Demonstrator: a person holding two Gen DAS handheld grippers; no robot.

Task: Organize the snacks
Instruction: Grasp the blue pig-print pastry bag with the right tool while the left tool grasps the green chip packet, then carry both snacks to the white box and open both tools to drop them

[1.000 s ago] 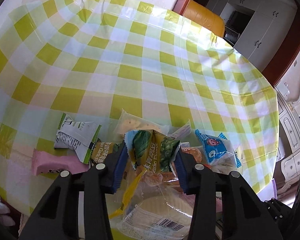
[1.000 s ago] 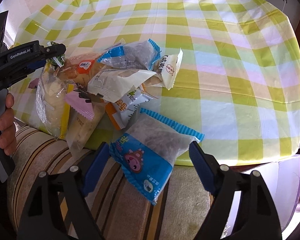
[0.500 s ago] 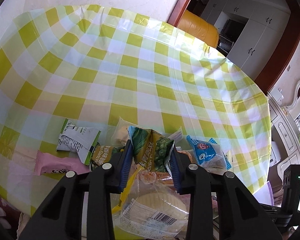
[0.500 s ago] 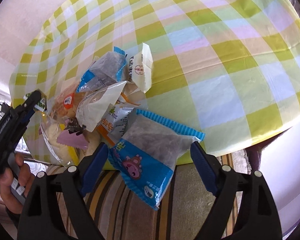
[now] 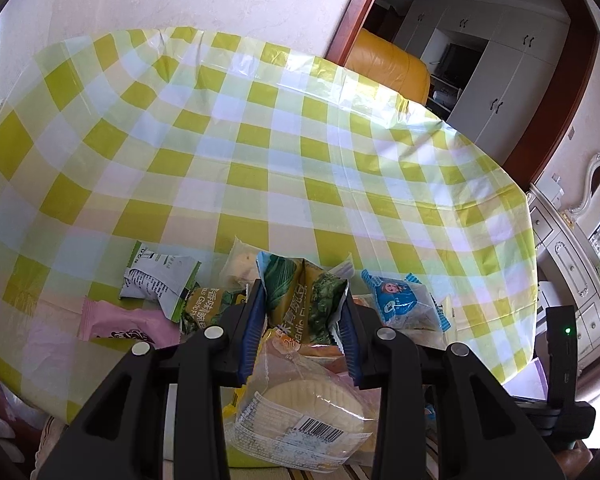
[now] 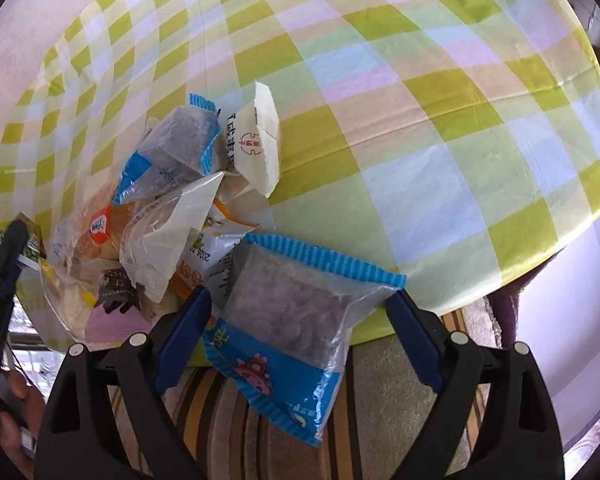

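your left claw (image 5: 302, 328) is clamped narrow on the green snack packet (image 5: 300, 296); both blue pads press into its sides and the wrapper puckers between them. a second ago those jaws stood wider, with the packet loose in the gap, so the grip is new. the packet now sits a little above the clear-wrapped cake (image 5: 304, 412), which lies under the claw at the near edge of the pile.

your right claw (image 6: 298, 320) is doing the opposite: its jaws are opening, standing wide with the blue-trimmed packet (image 6: 296, 320) between them. that packet looks slack; its far end rests on the near edge of the bench (image 6: 480, 128) and its near end hangs off toward the striped cushion (image 6: 380, 392). the view has also rolled since a second ago, so the pile now sits up and left of the blue-trimmed packet.

outward from there, the rest of the snacks are heaped beside the blue-trimmed packet: a second blue-trimmed packet (image 6: 180, 144) and a cream packet (image 6: 258, 140) on the far side of the heap.

one item looks picked and ready to carry, i'd say; the other risks sliding off the bench edge if released there.
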